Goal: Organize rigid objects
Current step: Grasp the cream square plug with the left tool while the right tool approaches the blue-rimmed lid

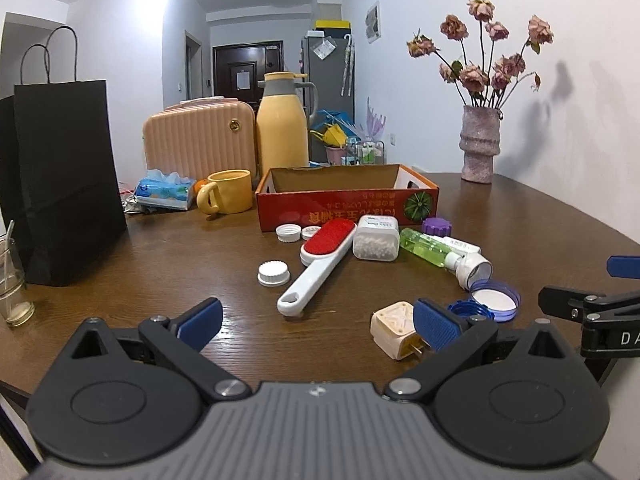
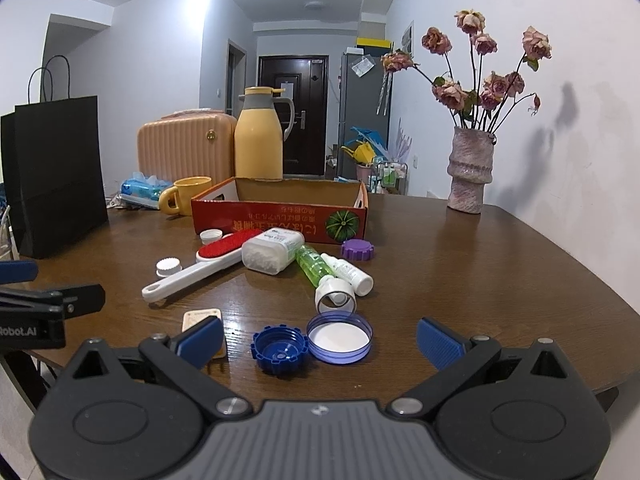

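Clutter lies loose in front of the red box (image 2: 280,216) at the far middle, so the right gripper (image 2: 320,338), fingers apart and empty like the left gripper (image 1: 318,322), should straddle the near blue cap (image 2: 279,350) squarely before closing.

1. The open cardboard box (image 2: 280,220) is red outside, brown inside, with a green striped pumpkin picture.
2. The long plastic lint brush (image 1: 320,260) is white with a red pad.
3. The small squeeze bottle (image 2: 312,262) is clear green.
4. The ridged round cap (image 2: 279,350) is dark blue.
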